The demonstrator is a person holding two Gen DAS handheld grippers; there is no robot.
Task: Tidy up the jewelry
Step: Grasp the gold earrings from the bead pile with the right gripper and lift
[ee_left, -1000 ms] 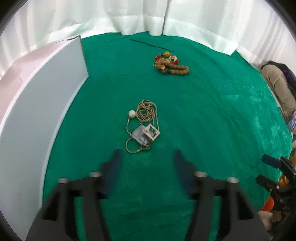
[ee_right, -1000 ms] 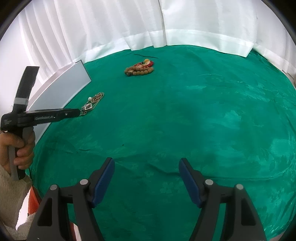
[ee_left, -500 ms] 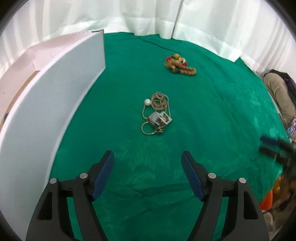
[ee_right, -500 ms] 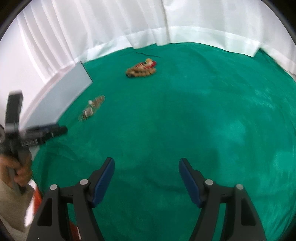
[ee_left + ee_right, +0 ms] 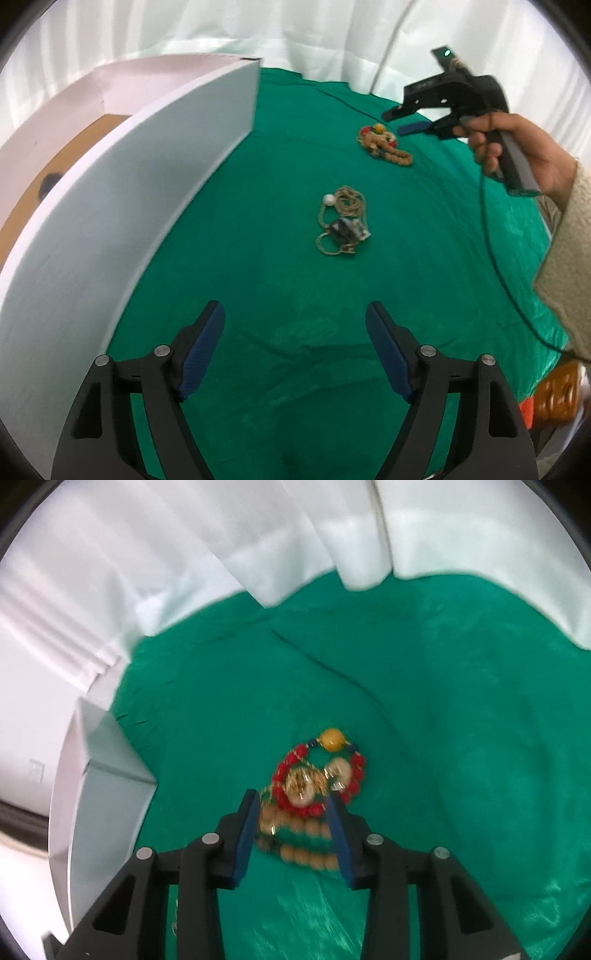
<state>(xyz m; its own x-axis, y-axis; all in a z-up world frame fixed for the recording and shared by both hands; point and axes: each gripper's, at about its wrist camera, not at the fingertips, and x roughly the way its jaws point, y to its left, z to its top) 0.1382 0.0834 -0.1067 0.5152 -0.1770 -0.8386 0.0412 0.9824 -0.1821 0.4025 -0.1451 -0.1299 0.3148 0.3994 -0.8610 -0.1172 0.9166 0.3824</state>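
Note:
A heap of beaded jewelry [image 5: 317,786], with red beads, tan beads and one big yellow bead, lies on the green cloth [image 5: 443,701]. My right gripper [image 5: 293,799] hovers right over the heap with its jaws closing. The beads show between the blue pads, which are not pressing on them. The left wrist view shows the same heap [image 5: 384,146] with the right gripper [image 5: 394,123] above it, held by a hand. A tangle of gold chain with a pearl and a square pendant [image 5: 343,221] lies ahead of my left gripper [image 5: 294,308], whose jaws are opening on nothing.
An open white box [image 5: 147,184] with a brown floor stands along the left, and its corner [image 5: 107,812] is close to the bead heap. White curtains back the table. A cable [image 5: 491,236] hangs from the right gripper across the cloth.
The right gripper swung across the cloth to the bead heap and its jaws narrowed. The left gripper drew back from the chain tangle, toward the white box, and opened a little wider.

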